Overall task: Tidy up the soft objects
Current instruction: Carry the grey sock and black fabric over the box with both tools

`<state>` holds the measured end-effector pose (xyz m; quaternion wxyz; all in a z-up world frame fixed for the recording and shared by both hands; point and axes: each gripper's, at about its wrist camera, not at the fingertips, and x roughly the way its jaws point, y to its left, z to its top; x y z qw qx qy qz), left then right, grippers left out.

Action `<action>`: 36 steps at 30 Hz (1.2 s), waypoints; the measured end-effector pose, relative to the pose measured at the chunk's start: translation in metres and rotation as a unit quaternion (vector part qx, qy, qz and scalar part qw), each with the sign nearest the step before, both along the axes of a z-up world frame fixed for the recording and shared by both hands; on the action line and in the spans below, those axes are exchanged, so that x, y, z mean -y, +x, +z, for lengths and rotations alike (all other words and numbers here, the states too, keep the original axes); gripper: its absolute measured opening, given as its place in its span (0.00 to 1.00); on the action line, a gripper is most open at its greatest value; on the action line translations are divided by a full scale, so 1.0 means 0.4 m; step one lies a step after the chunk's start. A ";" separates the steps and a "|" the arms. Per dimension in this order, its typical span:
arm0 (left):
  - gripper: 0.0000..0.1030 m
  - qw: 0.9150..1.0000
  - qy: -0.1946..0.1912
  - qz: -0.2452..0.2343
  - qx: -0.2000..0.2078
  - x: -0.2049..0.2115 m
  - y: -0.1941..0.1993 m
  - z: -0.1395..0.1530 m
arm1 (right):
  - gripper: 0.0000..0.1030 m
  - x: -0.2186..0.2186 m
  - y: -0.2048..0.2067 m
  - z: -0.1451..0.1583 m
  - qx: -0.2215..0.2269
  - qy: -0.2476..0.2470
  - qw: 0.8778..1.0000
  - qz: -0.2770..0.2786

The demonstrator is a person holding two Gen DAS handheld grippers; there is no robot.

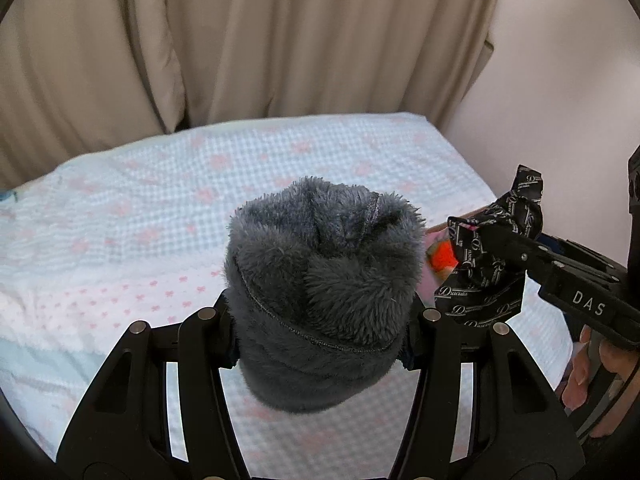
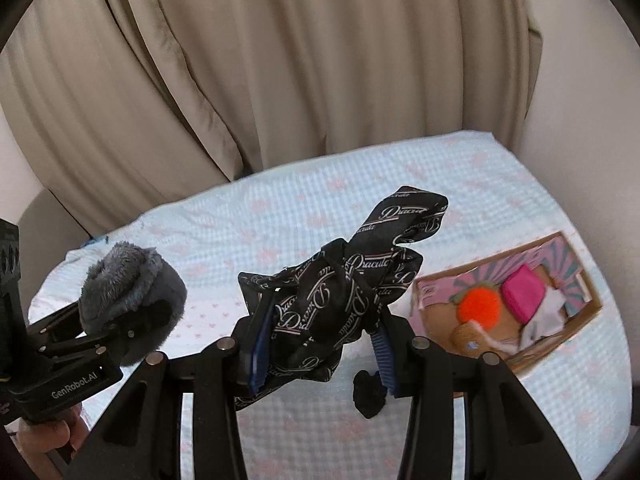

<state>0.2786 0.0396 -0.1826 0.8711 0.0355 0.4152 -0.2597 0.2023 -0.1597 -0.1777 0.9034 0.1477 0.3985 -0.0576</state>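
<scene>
My left gripper (image 1: 320, 332) is shut on a fuzzy grey fleece roll (image 1: 324, 280) and holds it above the bed; the roll also shows at the left of the right wrist view (image 2: 132, 280). My right gripper (image 2: 320, 344) is shut on a black cloth printed with white "Dracula" script (image 2: 344, 288), held above the bed; it shows at the right of the left wrist view (image 1: 488, 256). A cardboard box (image 2: 576, 320) lies on the bed to the right, holding an orange pompom toy (image 2: 478, 304), a pink item (image 2: 524, 294) and white cloth.
The bed (image 1: 160, 220) has a light blue checked cover with pink bows. Beige curtains (image 1: 240, 40) hang behind it, and a pale wall (image 1: 560, 80) stands at the right. A small black item (image 2: 368, 394) lies on the bed under my right gripper.
</scene>
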 end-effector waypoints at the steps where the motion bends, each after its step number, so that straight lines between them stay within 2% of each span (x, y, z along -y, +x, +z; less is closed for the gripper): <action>1: 0.51 1.000 0.000 0.002 0.004 0.009 -0.019 0.024 | 0.39 0.009 -0.013 0.021 0.004 -0.001 1.000 0.001; 9: 0.51 1.000 -0.009 0.008 0.020 0.132 -0.149 0.136 | 0.39 0.116 -0.110 0.126 0.022 -0.008 1.000 -0.001; 18: 0.51 0.999 -0.005 0.035 0.026 0.359 -0.246 0.176 | 0.39 0.341 -0.196 0.141 0.019 -0.007 0.999 0.036; 23: 0.51 0.998 -0.003 0.057 0.014 0.504 -0.266 0.139 | 0.39 0.495 -0.218 0.115 0.009 -0.006 0.998 0.056; 27: 0.51 0.997 -0.007 0.071 -0.014 0.612 -0.263 0.100 | 0.39 0.602 -0.210 0.074 -0.011 0.010 0.998 0.058; 32: 0.51 0.996 0.005 0.076 -0.044 0.702 -0.219 0.043 | 0.39 0.702 -0.174 0.012 -0.042 0.021 0.997 0.064; 36: 0.51 0.994 0.020 0.077 -0.071 0.766 -0.156 -0.032 | 0.39 0.765 -0.128 -0.052 -0.068 0.028 0.995 0.067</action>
